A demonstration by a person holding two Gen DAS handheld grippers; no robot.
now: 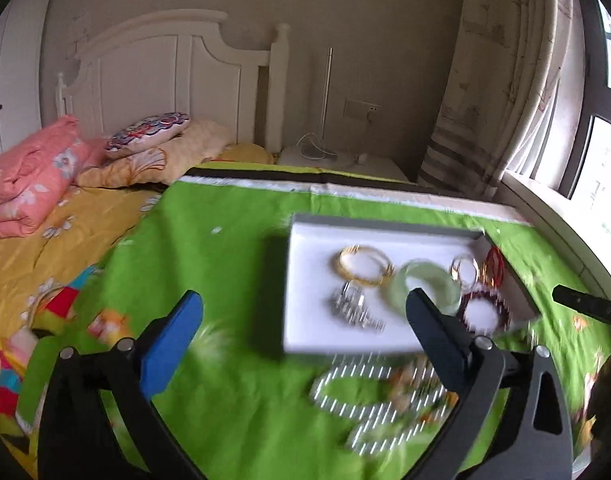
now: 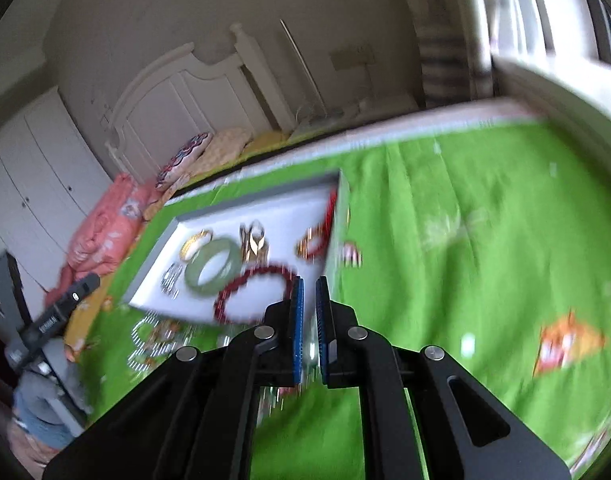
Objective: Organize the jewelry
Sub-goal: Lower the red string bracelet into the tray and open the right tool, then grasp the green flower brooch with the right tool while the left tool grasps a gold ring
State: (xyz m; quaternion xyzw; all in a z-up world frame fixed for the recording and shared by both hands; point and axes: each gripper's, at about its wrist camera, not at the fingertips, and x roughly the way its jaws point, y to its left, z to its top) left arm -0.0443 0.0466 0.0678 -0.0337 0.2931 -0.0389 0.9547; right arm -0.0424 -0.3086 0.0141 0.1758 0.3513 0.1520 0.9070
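Note:
A white tray with a grey rim (image 1: 385, 226) (image 2: 257, 196) lies on a green cloth (image 1: 225, 264) (image 2: 465, 208). In it are a gold bangle (image 1: 363, 266) (image 2: 195, 244), a green jade bangle (image 1: 425, 286) (image 2: 213, 266), a silver piece (image 1: 353, 310), a red bangle (image 1: 494, 266) and a dark red bead bracelet (image 1: 483, 312) (image 2: 253, 294). A blurred string of pale beads (image 1: 369, 400) (image 2: 149, 344) lies on the cloth in front of the tray. My left gripper (image 1: 305, 316) is wide open and empty over the tray's near left part. My right gripper (image 2: 309, 280) is shut at the tray's near right corner.
The cloth covers part of a bed with a yellow sheet (image 1: 45, 248). A pink folded quilt (image 1: 29, 176) and pillows (image 1: 153, 148) lie by the white headboard (image 1: 165, 80). A curtain (image 1: 485, 100) and a window sill (image 1: 545, 208) border the right side.

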